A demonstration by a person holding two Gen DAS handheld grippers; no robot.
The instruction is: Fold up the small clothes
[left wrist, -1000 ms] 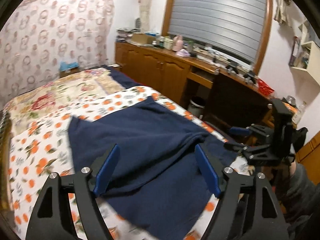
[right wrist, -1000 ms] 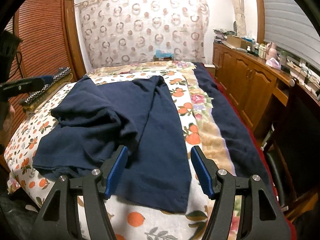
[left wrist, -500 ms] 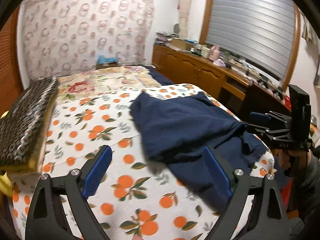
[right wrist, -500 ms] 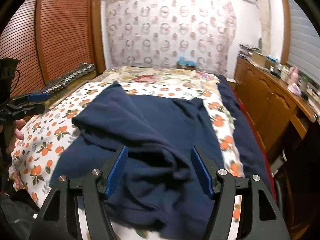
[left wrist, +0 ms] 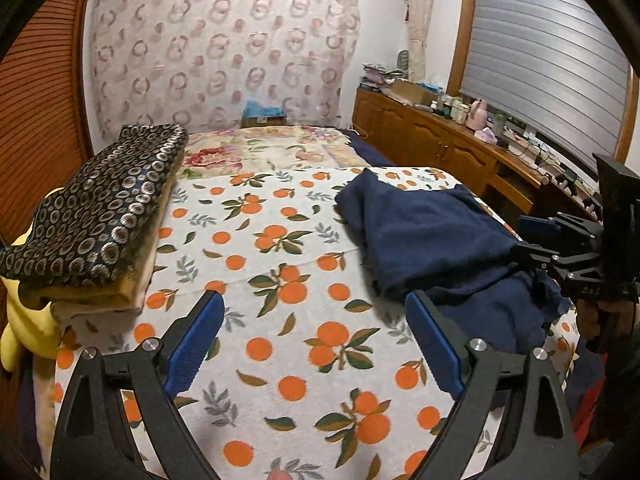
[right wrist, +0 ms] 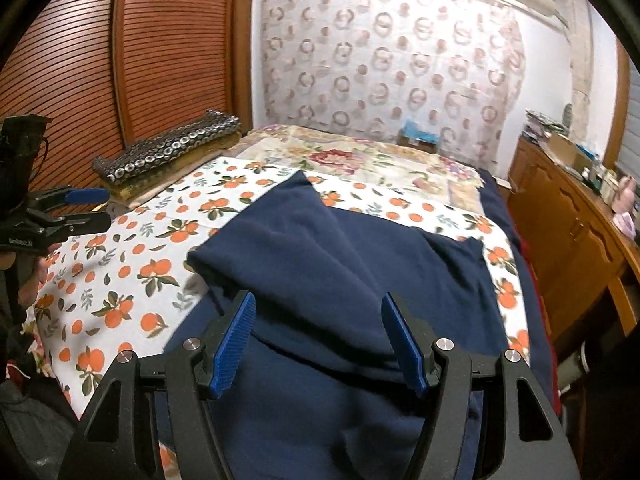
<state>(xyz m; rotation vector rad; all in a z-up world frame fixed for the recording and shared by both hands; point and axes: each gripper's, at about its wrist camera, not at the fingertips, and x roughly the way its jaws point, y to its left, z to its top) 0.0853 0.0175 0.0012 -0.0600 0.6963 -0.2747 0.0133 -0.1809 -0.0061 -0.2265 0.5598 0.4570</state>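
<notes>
On the bed (left wrist: 304, 320), a navy garment (right wrist: 340, 264) lies rumpled on the orange-print sheet. The left gripper (left wrist: 316, 344) has swung off it over bare sheet, jaws widened and empty. The right gripper (right wrist: 316, 344) hangs spread above the cloth. Folding seems barely begun.

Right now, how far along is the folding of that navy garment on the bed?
Early. Done: the navy garment lies on the orange-print sheet with one part flopped over itself, rumpled rather than squared. In hand: nothing; the left gripper is open over bare sheet, its jaws having just opened wider, and the right gripper is open above the cloth. Left: flatten it and make tidy folds.
</notes>
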